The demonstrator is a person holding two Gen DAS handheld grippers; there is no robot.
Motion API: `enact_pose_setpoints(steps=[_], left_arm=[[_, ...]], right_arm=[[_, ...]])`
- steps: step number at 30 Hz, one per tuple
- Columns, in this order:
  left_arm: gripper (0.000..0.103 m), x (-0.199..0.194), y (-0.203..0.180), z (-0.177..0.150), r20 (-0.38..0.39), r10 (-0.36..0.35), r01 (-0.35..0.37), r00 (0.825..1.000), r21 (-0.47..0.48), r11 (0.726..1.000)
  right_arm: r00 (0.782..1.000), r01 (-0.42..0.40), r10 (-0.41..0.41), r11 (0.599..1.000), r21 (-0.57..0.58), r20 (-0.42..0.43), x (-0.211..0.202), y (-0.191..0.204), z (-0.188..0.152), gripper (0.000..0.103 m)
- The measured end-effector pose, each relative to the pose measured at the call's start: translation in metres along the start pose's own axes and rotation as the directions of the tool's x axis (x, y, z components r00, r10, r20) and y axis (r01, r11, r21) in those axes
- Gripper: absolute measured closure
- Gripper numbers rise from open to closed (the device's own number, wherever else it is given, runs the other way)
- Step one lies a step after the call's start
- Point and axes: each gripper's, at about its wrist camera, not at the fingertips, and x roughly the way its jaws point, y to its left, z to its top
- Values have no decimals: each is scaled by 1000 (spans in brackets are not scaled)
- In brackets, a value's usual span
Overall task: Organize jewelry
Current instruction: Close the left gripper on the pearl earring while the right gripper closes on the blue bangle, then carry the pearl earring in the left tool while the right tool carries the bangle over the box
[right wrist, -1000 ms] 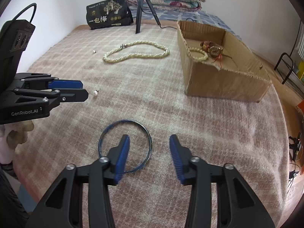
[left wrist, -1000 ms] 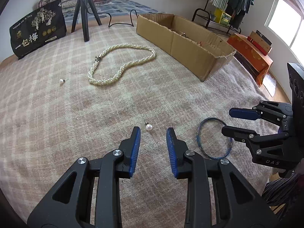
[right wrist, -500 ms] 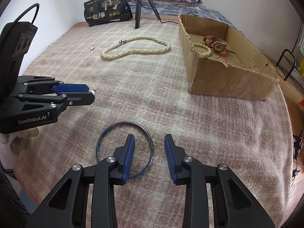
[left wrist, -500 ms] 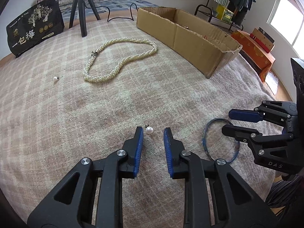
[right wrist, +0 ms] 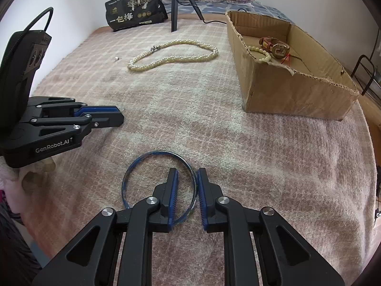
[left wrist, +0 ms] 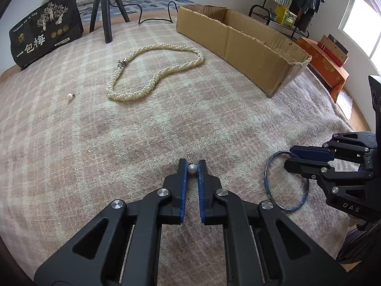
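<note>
Far left on the blanket lies a stray stud, alone and well apart from everything else. Next along, the pearl necklace sprawls in a loose loop, untouched.

Nearer me, the left gripper has its jaws drawn narrow, one on each side of a pearl earring, the pads touching or all but touching the pearl while it rests on the blanket with its post pointing away. To its right, the right gripper straddles the rim of the blue bangle: one finger inside the ring, one outside, the gap narrow; whether it bites yet I cannot tell.

Furthest right stands the cardboard box, already holding a watch and a bead bracelet.

So both hands look to be at the grasp. Next, I'd judge, each needs a firm pinch, a straight lift, then a carry over the box wall. The pearl is round and small, and could squirt out if squeezed off-centre.
</note>
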Motion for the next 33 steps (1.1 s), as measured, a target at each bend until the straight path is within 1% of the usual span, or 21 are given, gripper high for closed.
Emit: enact_pose_setpoints(steps=[2, 4, 8, 11, 23, 29, 33], left_arm=[[96, 0, -1, 0, 3, 3, -3, 1000, 2, 1000], [97, 0, -2, 0, 6, 7, -7, 1000, 7, 1000], [97, -2, 0, 1, 10, 2, -2, 1000, -1, 1000], [97, -5, 1, 1, 16, 2, -2, 1000, -8, 1000], [97, -28, 5, 1, 65, 10, -9, 998, -20, 1000], [97, -41, 8, 0, 93, 13, -11, 996, -25, 1000], [97, -49, 12, -1, 107, 15, -11, 994, -32, 999]], right_arm=[[1000, -10, 10, 1000, 2, -2, 0, 0, 1, 95], [1000, -11, 11, 1000, -1, -3, 0, 2, 2, 97], [1000, -9, 9, 1000, -12, 2, 0, 6, 5, 99], [1000, -6, 6, 1000, -17, 22, -4, 9, 8, 100], [994, 29, -19, 995, -94, 106, -29, 26, 19, 100], [987, 69, -49, 990, -127, 155, -42, 32, 28, 101], [981, 77, -50, 987, -140, 187, -50, 38, 37, 101]])
